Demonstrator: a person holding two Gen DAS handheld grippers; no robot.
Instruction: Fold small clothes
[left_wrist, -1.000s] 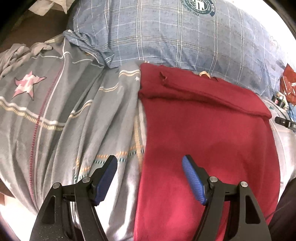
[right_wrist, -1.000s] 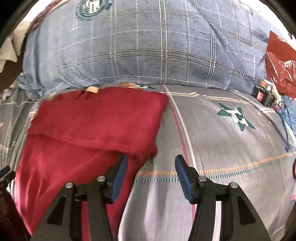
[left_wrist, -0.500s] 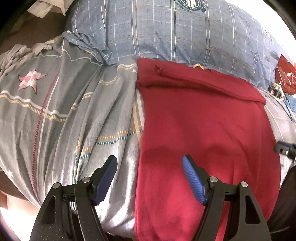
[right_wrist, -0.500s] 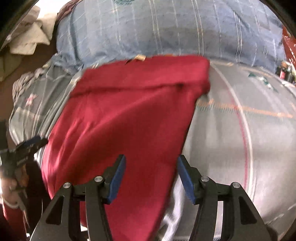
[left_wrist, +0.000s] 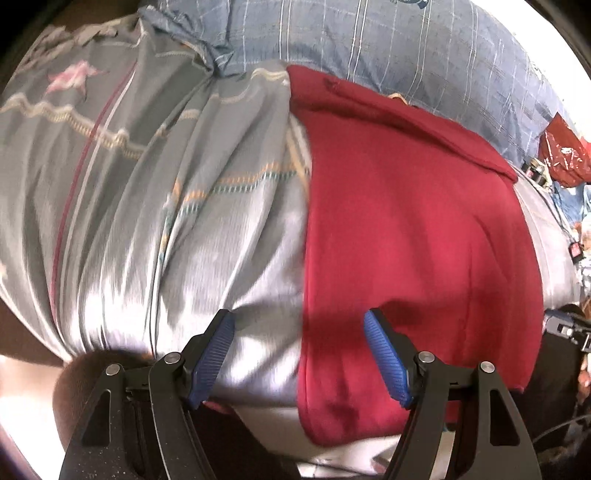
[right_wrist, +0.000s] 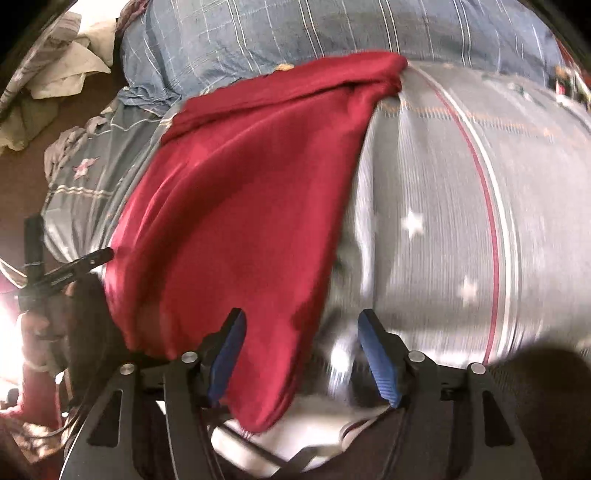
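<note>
Left tool (left_wrist: 299, 354) wide, empty | right tool (right_wrist: 299, 354) just widening, empty | one red garment (left_wrist: 406, 221)

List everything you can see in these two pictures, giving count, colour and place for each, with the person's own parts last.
Garment: one, dark red, spread flat on the bed, near end hanging over the edge.
Bedsheet: one, grey with stripes and stars, under the garment.
Pillow: one, blue checked, behind the garment.
Clothes pile: pale, far left, beside the bed.
Plastic bag: one, red, far right.
Left gripper: black, blue fingers, open, over the garment's left edge.
Right gripper: same, open, just widened, over its right edge.
</note>
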